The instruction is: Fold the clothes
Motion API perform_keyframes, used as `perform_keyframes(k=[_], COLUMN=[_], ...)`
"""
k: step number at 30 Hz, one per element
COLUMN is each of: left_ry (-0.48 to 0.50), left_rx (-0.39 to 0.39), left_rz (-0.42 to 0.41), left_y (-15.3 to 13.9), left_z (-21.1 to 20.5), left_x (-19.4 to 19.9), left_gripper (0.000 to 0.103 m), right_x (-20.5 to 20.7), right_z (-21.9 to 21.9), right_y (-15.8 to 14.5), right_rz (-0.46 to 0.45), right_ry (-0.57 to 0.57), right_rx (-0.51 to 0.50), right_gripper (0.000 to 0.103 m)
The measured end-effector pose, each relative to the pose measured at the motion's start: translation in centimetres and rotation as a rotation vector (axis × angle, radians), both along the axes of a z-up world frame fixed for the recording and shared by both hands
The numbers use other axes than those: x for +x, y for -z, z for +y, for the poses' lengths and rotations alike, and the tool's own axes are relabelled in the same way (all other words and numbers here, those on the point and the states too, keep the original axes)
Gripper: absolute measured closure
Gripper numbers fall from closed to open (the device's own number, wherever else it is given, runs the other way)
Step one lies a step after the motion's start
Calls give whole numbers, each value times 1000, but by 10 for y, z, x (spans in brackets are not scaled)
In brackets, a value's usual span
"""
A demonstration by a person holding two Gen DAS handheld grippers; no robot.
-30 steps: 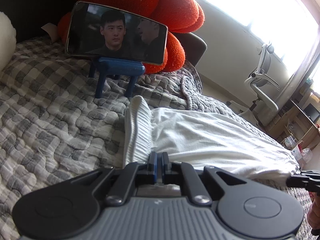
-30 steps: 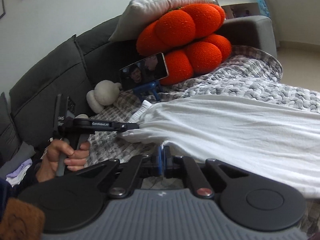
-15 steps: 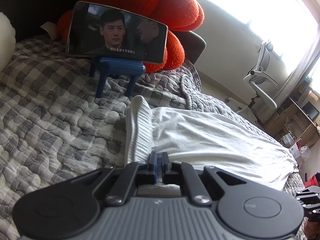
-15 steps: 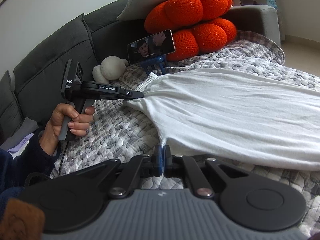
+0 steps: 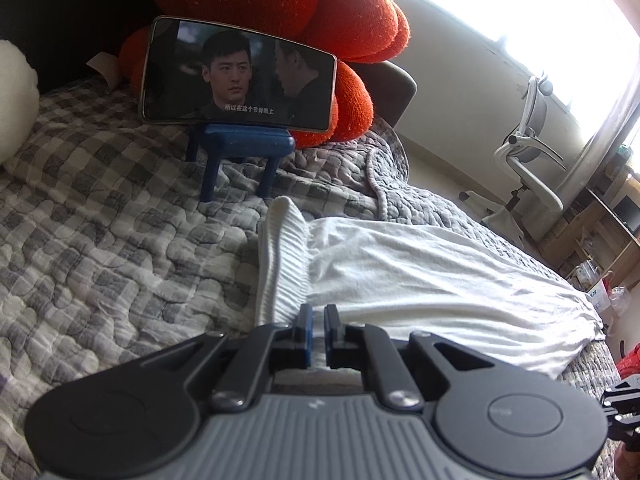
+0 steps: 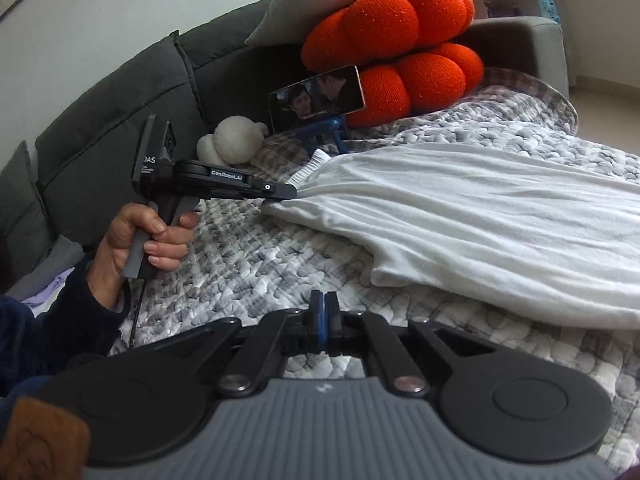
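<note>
White cotton garment [image 6: 480,216] lies lengthwise on the quilt [image 6: 248,272], ribbed hem toward the phone [image 6: 318,98]; left gripper [image 5: 317,326] pinches it, right gripper [image 6: 325,312] clenched empty.

Grey sofa [image 6: 120,92], bright window [image 5: 540,12], white office chair [image 5: 532,152]

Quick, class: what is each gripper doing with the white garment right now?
Left gripper: shut on the white garment near its ribbed hem.
Right gripper: shut, holding nothing, short of the garment's edge.
</note>
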State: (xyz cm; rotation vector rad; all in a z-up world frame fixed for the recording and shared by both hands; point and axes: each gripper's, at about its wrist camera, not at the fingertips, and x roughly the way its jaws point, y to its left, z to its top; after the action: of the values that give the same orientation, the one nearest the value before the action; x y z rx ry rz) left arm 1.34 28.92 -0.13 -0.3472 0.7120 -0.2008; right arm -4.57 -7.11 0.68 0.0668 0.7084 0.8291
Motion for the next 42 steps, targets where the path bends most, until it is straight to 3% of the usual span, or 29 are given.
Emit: perform_keyframes(k=[1,4,6,7,12,13,14,16,19,22,25,27,28,32,35,38,42], left_ry=[0,-3,-9,-12,-12,-13,-14,-15,-17,-19,-20,-19,-21,-40,-56,-50,-53], left_rx=[6,17,17,17,24,22,19,11,8,5,1,5,8,29,86,134,153], left_rz=[-1,-6,-12,-14,-23,-25,-27,-29,-30,-30,-29,-30,-30,-15,-8,-7,-9], left_y=[0,-2,-3,-4,-2,-2,-1,-1,-1,-1,-1,0,0,-1,-6,-5,-9], left_z=[-1,-2,-1,0,-1,-1,-1,0,1,1,1,1,1,2,-2,-8,-7], left_x=[0,-1,-2,-2,-2,-1,-1,-1,-1,-1,-1,-1,-1,-2,-3,-3,-5], left_gripper=[97,96,94,93,92,92,92,92,92,92,92,92,92,97,98,98,98], right_x=[2,5,6,8,15,16,15,13,12,20,23,25,26,15,-1,2,-3], right_z=[4,-5,-10,-11,7,12,16,24,34,40,49,48,46,26,24,30,24], right_y=[5,5,3,3,5,5,5,4,3,2,5,6,5,-11,-20,0,-9], right_rz=[-3,2,6,12,-2,-17,-34,-73,-144,-178,-229,-218,-208,-196,-227,-162,-161], right_ry=[13,63,93,102,117,122,122,119,144,166,153,144,147,138,79,45,40], right_rx=[-61,-15,10,14,-38,-51,-61,-79,-124,-133,-189,-167,-144,6,-13,-100,-6], right_gripper=[101,102,90,90,89,81,61,50,50,60,60,77,98,98,99,99,98])
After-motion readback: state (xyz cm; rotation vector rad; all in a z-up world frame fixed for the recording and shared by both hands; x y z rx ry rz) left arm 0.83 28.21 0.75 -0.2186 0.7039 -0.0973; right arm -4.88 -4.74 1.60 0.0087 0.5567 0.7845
